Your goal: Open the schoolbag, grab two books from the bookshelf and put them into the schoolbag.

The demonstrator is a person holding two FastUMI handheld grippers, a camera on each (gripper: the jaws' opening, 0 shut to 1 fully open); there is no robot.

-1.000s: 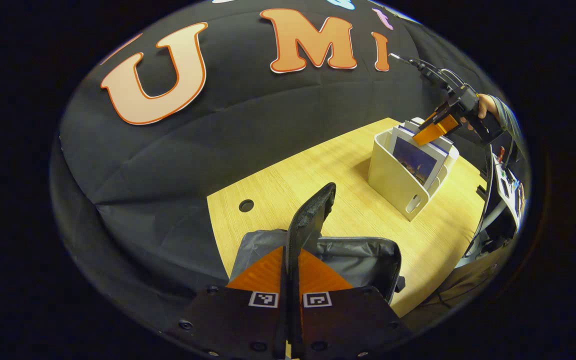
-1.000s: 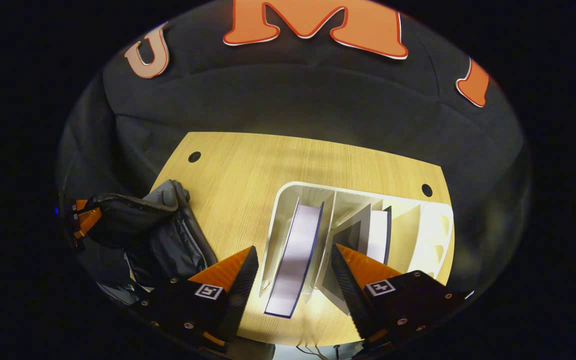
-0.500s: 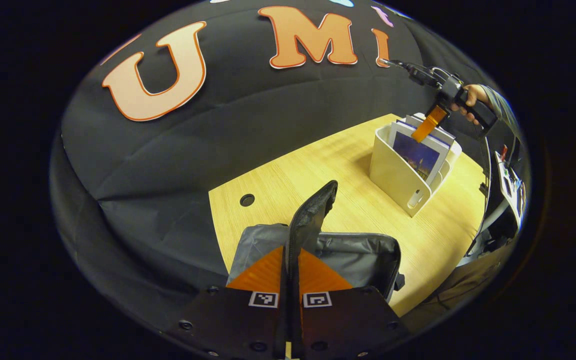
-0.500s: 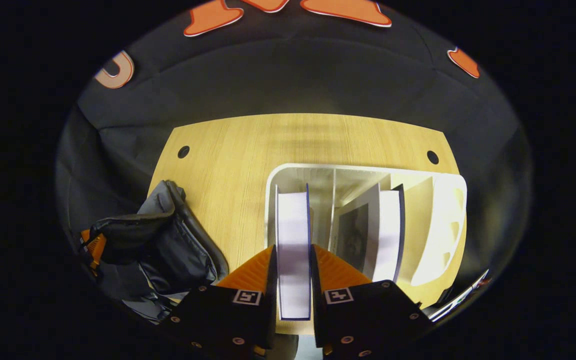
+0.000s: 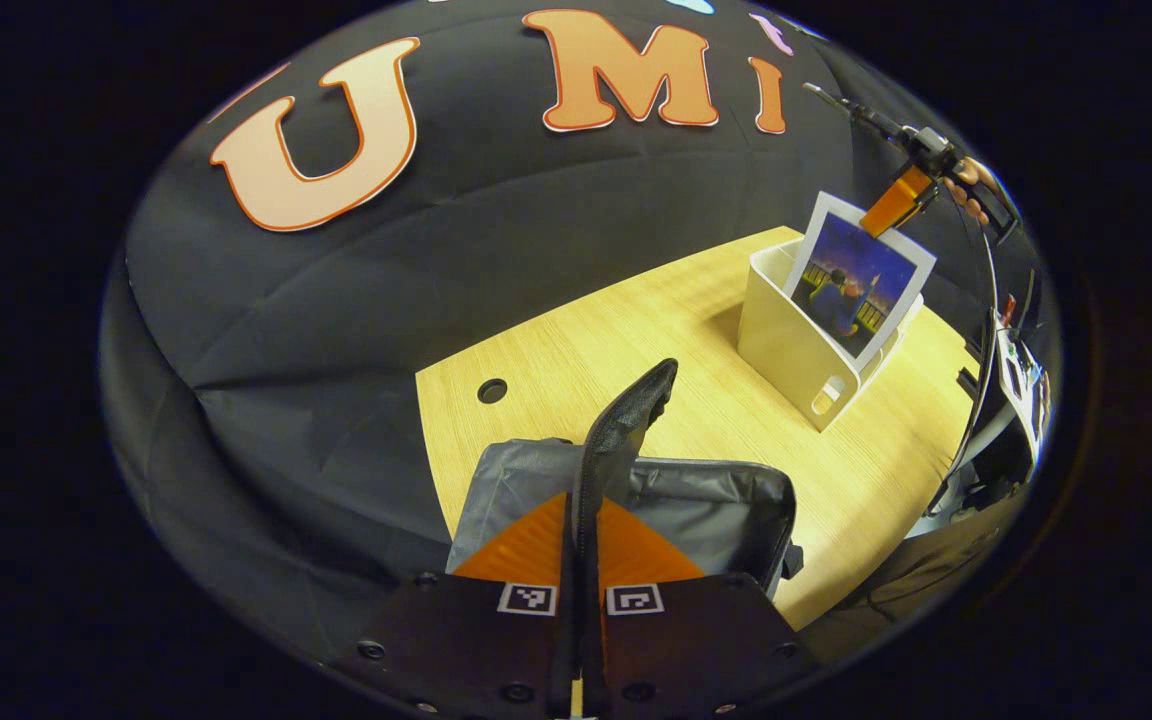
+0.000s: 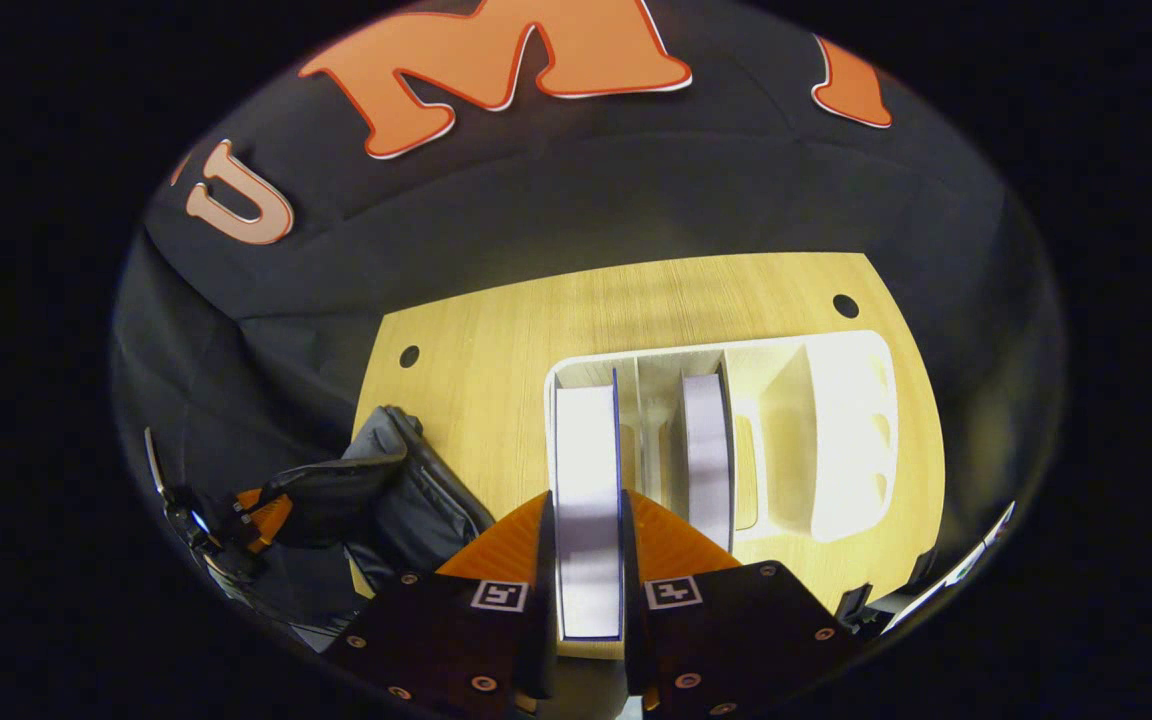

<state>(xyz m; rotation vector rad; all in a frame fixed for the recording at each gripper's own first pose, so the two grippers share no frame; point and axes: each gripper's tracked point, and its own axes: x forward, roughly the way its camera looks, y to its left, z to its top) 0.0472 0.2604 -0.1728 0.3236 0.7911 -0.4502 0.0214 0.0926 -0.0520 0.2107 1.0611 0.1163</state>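
**Between the jaws: a flap and a book**

Between the left gripper (image 5: 581, 560) jaws, pinched tight, stands the schoolbag (image 5: 636, 500) flap, holding the bag open on the surface (image 5: 576, 350). Beyond them to the right, the right gripper (image 6: 588, 560) jaws clamp the first book (image 6: 586, 480), partly raised from the bookshelf (image 5: 786, 350); the second book (image 6: 706, 450) waits just right. The book's lower corner may catch the bookshelf wall and tip it. No legible writing shows.

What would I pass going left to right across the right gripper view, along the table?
Left gripper holding the schoolbag flap → held book → second book in the bookshelf → the bookshelf's empty slots.
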